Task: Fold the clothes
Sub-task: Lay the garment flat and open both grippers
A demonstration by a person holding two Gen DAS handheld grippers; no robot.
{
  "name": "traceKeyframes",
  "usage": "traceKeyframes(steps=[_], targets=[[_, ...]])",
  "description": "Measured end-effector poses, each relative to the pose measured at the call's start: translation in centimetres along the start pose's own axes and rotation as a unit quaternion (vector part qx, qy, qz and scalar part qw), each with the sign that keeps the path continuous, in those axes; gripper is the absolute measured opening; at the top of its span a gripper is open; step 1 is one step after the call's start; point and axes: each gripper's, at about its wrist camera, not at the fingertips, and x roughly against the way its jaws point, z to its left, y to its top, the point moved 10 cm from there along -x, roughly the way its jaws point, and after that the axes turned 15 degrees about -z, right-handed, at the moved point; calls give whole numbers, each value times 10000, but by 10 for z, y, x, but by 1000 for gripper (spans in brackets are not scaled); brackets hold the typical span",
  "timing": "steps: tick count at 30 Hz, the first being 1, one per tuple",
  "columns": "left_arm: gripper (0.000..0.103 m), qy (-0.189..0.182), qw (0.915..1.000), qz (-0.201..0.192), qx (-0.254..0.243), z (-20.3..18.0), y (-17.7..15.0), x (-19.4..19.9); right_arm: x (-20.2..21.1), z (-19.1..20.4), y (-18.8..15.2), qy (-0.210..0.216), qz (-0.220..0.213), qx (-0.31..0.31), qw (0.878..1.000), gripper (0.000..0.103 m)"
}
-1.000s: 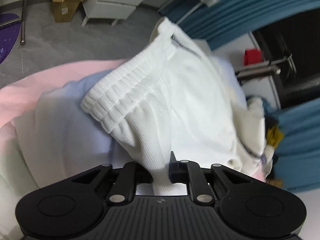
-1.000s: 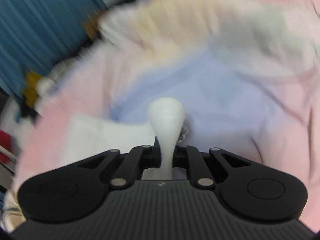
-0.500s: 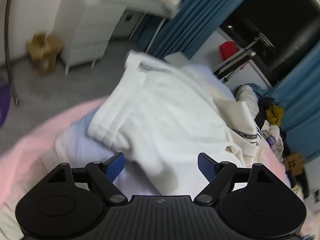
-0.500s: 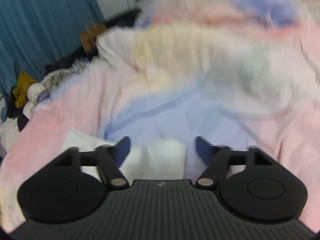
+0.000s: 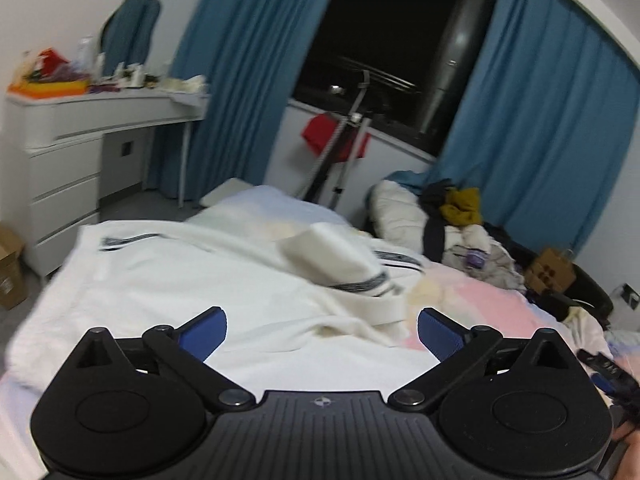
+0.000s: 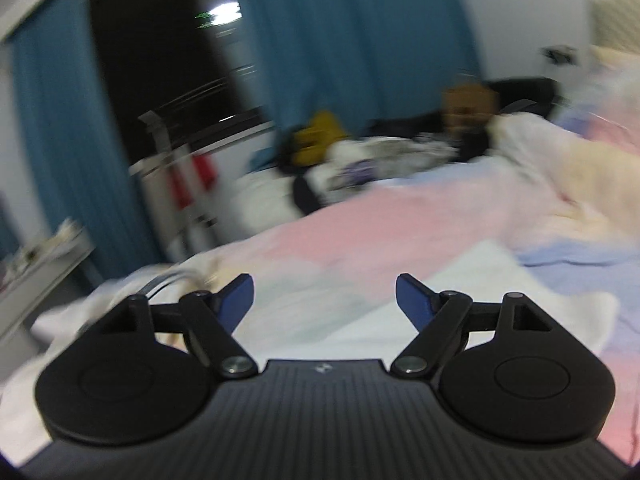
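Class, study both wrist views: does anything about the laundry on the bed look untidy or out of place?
Yes. The white garment lies rumpled on the bed, its striped cuff flopped askew across it. A jumbled clothes heap sits by the curtain. Both hand-held grippers are open, holding nothing.

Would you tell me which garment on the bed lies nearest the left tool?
The wide white garment with the ribbed hem, directly before the open left tool; the cream black-striped one lies farther back.

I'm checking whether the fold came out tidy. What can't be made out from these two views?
- White garment, left wrist view: near edge hidden behind the left hand-held gripper.
- Right wrist view: motion blur smears the white cloth beyond the right hand-held gripper; fold edges unreadable.
- Clothes pile: too small to identify.
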Motion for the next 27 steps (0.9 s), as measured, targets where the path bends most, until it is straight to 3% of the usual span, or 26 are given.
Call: traceKeyframes(steps=[8, 14, 22, 27], targets=[[103, -341, 9977, 188, -561, -77, -47, -62, 30, 91, -21, 1363, 268, 483, 9891, 80], [103, -398, 9951, 255, -874, -105, -77, -102, 16, 112, -36, 1614, 411, 463, 9849, 80], [103, -76, 9942, 426, -986, -94, -92, -147, -3, 140, -57, 1932, 600, 429, 9784, 80], [103, -47, 9951, 618, -776, -72, -106, -173, -70, 186, -74, 1929, 998, 155, 9760, 80]])
